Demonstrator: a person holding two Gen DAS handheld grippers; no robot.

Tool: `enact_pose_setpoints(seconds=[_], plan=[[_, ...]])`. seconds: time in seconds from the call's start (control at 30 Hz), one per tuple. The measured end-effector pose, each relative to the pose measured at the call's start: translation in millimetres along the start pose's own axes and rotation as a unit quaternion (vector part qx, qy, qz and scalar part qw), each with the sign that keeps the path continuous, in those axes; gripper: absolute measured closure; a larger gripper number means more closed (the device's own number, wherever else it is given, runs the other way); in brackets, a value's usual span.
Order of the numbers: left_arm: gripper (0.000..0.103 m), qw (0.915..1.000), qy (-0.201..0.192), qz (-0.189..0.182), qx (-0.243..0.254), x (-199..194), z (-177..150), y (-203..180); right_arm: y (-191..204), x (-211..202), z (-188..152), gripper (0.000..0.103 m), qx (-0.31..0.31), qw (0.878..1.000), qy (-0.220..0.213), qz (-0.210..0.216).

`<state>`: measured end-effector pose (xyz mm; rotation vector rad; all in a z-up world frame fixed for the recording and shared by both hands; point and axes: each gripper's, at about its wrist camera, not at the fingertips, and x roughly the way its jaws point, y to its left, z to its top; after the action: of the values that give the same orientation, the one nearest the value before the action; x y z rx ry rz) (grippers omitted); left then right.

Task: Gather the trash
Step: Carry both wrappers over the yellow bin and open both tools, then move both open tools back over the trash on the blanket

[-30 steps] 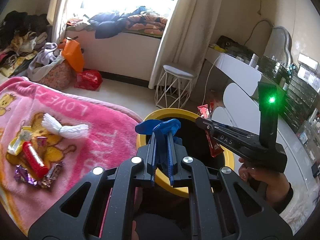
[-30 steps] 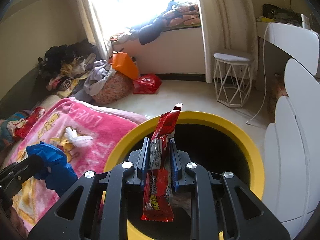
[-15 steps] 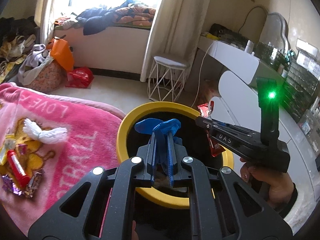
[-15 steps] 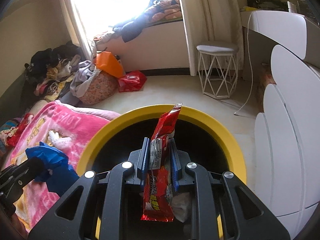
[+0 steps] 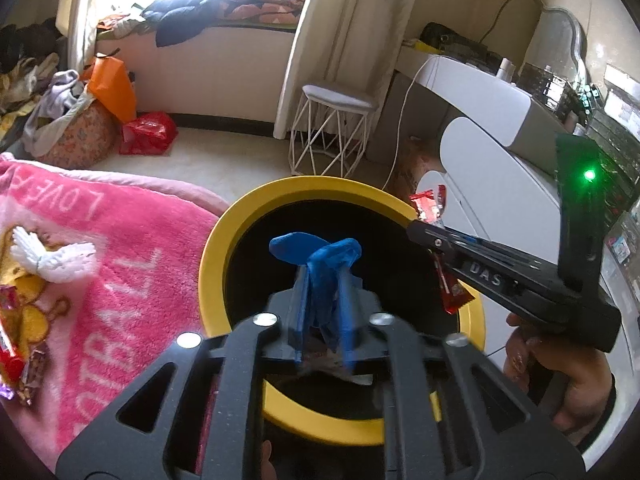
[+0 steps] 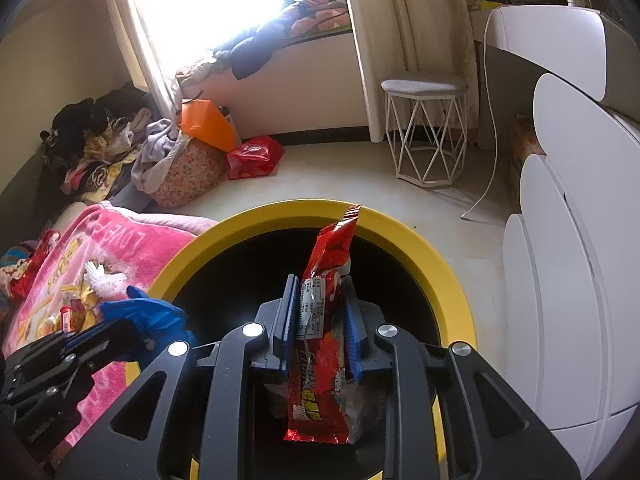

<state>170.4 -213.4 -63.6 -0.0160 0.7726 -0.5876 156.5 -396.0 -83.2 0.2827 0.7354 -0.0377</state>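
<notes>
A yellow-rimmed bin [image 5: 248, 216] with a black inside stands by the bed; it also shows in the right wrist view [image 6: 432, 248]. My left gripper [image 5: 322, 316] holds a crumpled blue glove [image 5: 316, 252] over the bin's mouth; its jaws have parted a little and look blurred. My right gripper [image 6: 318, 320] holds a red snack wrapper [image 6: 324, 312] upright over the bin; its jaws have also widened around the wrapper. The right gripper [image 5: 436, 240] shows in the left wrist view, the left gripper [image 6: 132, 328] in the right wrist view.
A pink blanket [image 5: 120, 256] left of the bin carries a white tissue [image 5: 52, 258] and several wrappers [image 5: 12, 352]. A wire stool [image 5: 332, 132], a white cabinet [image 6: 568, 280], a red bag [image 5: 146, 134] and piled clothes [image 6: 112, 148] stand around on the floor.
Both grippers have moved further over the bin, which has shifted toward the centre of both views. The jaws of both grippers have begun to spread around the glove and the wrapper.
</notes>
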Motion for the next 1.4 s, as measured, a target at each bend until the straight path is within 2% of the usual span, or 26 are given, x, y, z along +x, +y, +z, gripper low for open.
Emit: enact_pose_setpoints(seconds=[0.03,0.07,0.17,0.23,0.3,0.4,0.53,0.9,1.4], plan=[[0.073,1.0,-0.001,0.0,-0.002,-0.1,0.4,1.6,-0.6,-0.1,0.2,0.081,0.001,1.0,-0.001,0.0],[0.069,1.0,-0.004,-0.002,-0.005,-1.2,0.6,2.4,-1.3,-0.4,0.8,0.08,0.001,1.0,-0.001,0.0],[0.055,0.9999,-0.012,-0.001,-0.011,-5.9,0.5,5.1,-0.5,-1.8,2.1,0.069,-0.004,1.0,-0.006,-0.005],[0.041,0.9996,-0.019,0.001,-0.019,-11.7,0.4,9.6,1.4,-4.0,2.0,0.068,-0.007,1.0,-0.01,-0.007],[0.035,0.9992,-0.028,0.003,-0.027,-17.5,-0.1,13.2,2.6,-5.5,2.6,0.061,-0.01,1.0,-0.012,-0.009],[0.021,0.9986,-0.04,0.013,-0.032,-28.2,0.1,17.2,7.8,-9.9,3.3,0.057,-0.015,1.0,-0.02,-0.01],[0.011,0.9974,-0.057,0.026,-0.037,-43.6,-1.4,22.3,19.0,-16.9,4.7,0.052,-0.027,0.999,-0.028,-0.006],[0.011,0.9928,-0.085,0.054,-0.066,-79.0,-6.1,47.9,52.0,-33.8,7.4,0.043,-0.065,0.997,-0.046,0.011],[0.011,0.9818,-0.122,0.106,-0.1,-123.4,-16.1,90.3,115.5,-46.1,-0.1,0.042,-0.125,0.989,-0.057,0.059]])
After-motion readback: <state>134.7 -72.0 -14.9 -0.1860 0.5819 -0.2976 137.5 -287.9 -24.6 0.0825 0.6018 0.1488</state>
